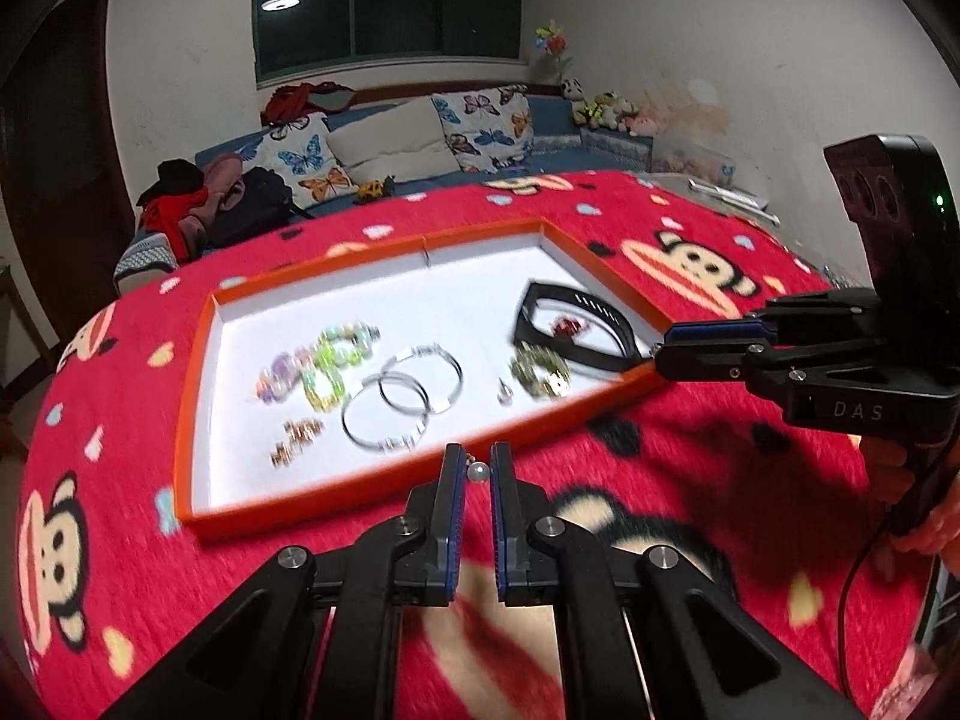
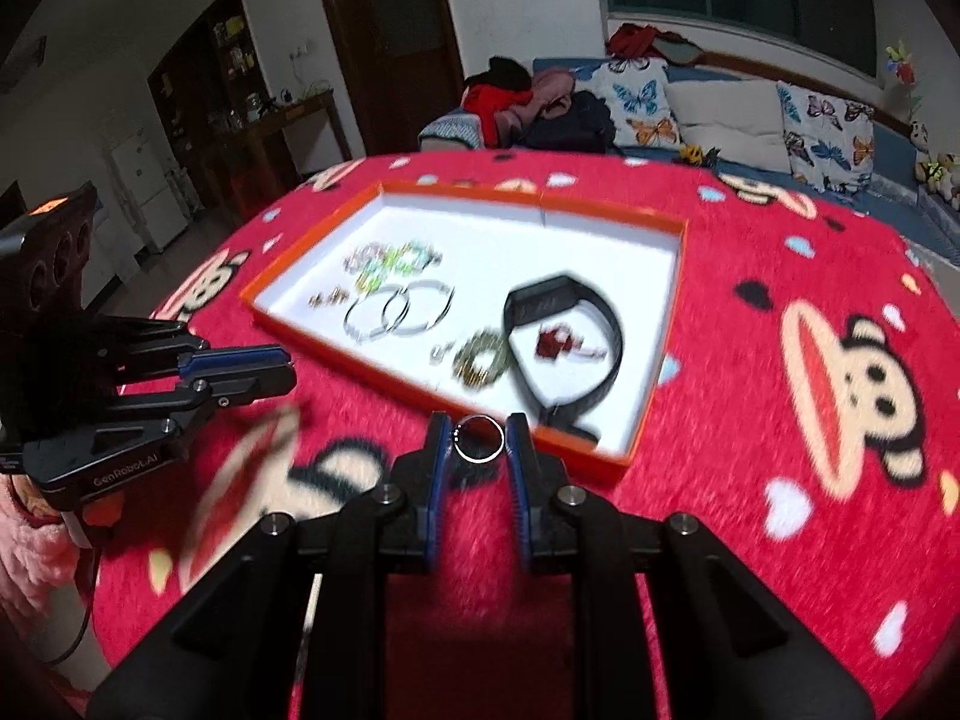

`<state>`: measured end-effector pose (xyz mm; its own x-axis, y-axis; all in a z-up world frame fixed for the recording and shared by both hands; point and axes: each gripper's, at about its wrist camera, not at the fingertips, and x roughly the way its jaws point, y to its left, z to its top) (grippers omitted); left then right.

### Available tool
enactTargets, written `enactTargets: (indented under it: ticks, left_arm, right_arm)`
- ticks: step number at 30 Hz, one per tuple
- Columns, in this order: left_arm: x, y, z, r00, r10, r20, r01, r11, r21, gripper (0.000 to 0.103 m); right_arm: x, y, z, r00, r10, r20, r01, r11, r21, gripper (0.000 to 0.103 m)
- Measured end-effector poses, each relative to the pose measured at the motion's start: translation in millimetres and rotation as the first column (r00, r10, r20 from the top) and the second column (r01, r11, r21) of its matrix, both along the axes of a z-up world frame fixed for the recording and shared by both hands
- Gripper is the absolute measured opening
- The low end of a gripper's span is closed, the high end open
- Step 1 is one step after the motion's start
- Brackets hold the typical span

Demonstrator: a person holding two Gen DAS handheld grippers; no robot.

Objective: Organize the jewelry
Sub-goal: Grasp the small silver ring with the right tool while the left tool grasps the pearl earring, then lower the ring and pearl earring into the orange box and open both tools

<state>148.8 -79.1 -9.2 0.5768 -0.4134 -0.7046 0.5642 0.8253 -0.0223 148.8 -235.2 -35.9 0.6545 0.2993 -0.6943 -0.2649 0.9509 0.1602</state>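
An orange tray (image 1: 480, 282) with a white floor lies on the red cartoon blanket. Over its near rim my left gripper (image 1: 477, 456) is shut on a small pearl earring (image 1: 478, 471). My right gripper (image 2: 478, 426) is shut on a thin silver ring (image 2: 478, 461) above the blanket, just short of the tray (image 2: 600, 252). In the tray lie pastel bead bracelets (image 1: 318, 366), two silver bangles (image 1: 402, 402), a gold-green bracelet (image 1: 540, 375), a black wristband (image 1: 576, 324) around a small red piece (image 2: 555, 343), and small earrings (image 1: 294, 441). Each gripper shows in the other's view: the right gripper (image 1: 660, 351) and the left gripper (image 2: 291, 369).
The red blanket (image 2: 780, 420) covers the whole table. Behind it stands a blue sofa (image 1: 558, 120) with butterfly cushions, clothes and a bag. A pink sleeve (image 2: 24, 546) shows at the left edge of the right wrist view.
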Motion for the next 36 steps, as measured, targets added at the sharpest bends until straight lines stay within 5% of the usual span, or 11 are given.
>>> enactTargets:
  ticks: [12,36]
  left_arm:
    - [61,-11,-18,0.997,0.027,-0.069,-0.028,1.0,-0.01,0.008]
    - [62,-16,-26,0.996,0.051,-0.073,-0.049,0.999,0.021,0.01]
  right_arm:
    - [47,-13,-15,0.997,-0.068,-0.033,0.069,0.998,0.006,0.019]
    - [41,-9,-15,0.997,-0.069,-0.04,0.07,0.997,0.017,0.021]
